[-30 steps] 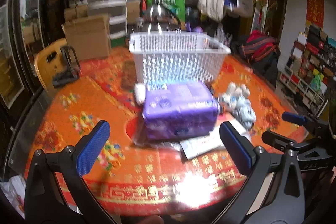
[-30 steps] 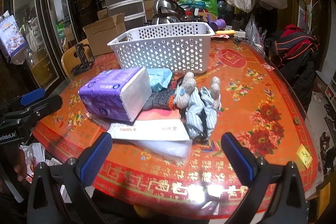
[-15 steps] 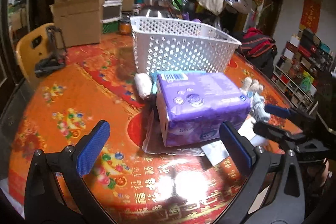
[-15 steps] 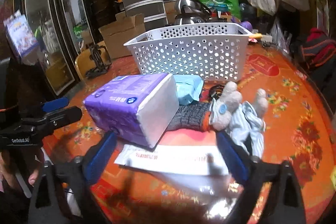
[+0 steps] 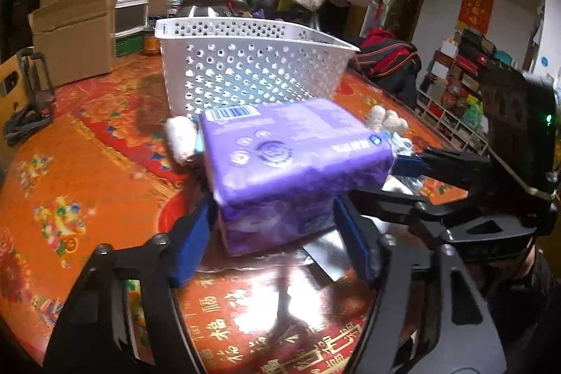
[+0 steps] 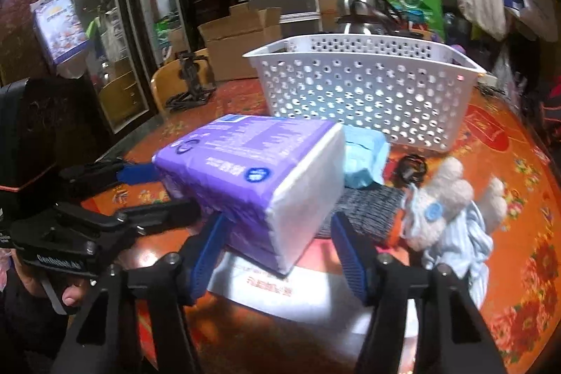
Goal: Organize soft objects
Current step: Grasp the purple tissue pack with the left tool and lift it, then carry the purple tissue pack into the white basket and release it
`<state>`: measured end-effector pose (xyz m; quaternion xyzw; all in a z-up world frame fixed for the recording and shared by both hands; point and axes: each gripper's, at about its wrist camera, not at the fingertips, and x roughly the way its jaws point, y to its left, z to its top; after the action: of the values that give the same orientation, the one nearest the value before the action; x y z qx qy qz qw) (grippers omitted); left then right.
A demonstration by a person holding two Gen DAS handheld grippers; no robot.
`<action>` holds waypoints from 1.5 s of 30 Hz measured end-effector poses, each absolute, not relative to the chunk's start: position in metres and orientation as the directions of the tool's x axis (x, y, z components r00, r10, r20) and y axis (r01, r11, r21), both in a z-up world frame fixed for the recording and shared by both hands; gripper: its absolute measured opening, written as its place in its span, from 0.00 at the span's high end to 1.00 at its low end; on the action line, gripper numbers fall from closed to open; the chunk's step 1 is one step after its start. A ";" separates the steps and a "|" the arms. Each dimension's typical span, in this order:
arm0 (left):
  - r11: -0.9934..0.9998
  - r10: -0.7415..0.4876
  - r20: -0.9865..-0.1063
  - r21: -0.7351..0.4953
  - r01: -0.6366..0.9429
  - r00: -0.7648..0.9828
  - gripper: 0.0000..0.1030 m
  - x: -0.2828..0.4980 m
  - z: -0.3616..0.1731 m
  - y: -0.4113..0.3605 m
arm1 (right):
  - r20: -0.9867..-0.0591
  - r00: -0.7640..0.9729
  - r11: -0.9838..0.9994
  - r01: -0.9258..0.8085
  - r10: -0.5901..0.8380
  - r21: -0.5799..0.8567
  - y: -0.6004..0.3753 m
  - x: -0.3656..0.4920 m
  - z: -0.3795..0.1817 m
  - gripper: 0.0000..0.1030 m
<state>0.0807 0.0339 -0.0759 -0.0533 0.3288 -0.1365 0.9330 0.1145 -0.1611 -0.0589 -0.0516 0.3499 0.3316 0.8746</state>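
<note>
In the left wrist view, your left gripper (image 5: 275, 233) has its blue pads (image 5: 191, 242) on both sides of the purple tissue pack (image 5: 291, 163), pressing its near end. The pack lies on the orange table (image 5: 70, 170), just in front of the white basket (image 5: 252, 65). Your right gripper (image 5: 413, 163) comes from the right and touches the pack's far end.

In the right wrist view, your right gripper (image 6: 277, 244) clamps the white end of the pack (image 6: 252, 170). A blue packet (image 6: 364, 160), a grey sock (image 6: 368, 209) and a plush toy (image 6: 441, 198) lie beside it, and the basket (image 6: 364, 93) stands behind.
</note>
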 end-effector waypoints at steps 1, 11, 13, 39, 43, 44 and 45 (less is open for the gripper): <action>0.961 -0.277 -0.603 -0.174 0.215 0.748 0.40 0.080 -0.075 0.031 | -0.644 0.526 0.763 -0.630 0.554 0.142 -0.159 0.114 -0.058 0.51; 0.973 -0.228 -0.573 -0.161 0.165 0.787 0.49 0.062 -0.061 0.024 | -0.637 0.533 0.757 -0.641 0.557 0.126 -0.159 0.106 -0.053 0.52; 0.974 -0.223 -0.546 -0.162 0.159 0.808 0.51 0.054 -0.053 0.024 | -0.624 0.543 0.758 -0.640 0.562 0.127 -0.161 0.102 -0.046 0.53; 0.972 -0.234 -0.471 -0.143 0.188 0.851 0.53 0.199 0.118 0.019 | -0.528 0.702 0.803 -0.593 0.478 -0.061 -0.164 0.216 0.112 0.57; 0.969 -0.241 -0.524 -0.173 0.175 0.817 0.56 0.251 0.109 0.028 | -0.554 0.688 0.808 -0.587 0.469 -0.045 -0.164 0.258 0.106 0.57; 0.968 -0.246 -0.540 -0.187 0.170 0.805 0.57 0.263 0.103 0.030 | -0.566 0.678 0.808 -0.588 0.468 -0.037 -0.163 0.267 0.101 0.57; 0.967 -0.246 -0.560 -0.198 0.161 0.792 0.57 0.276 0.095 0.032 | -0.584 0.665 0.808 -0.589 0.465 -0.028 -0.161 0.277 0.096 0.57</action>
<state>0.2761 0.0319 0.0952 -0.0699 0.3044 -0.1077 0.9439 0.2770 -0.1610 0.0956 -0.1078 0.2878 0.2908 0.9061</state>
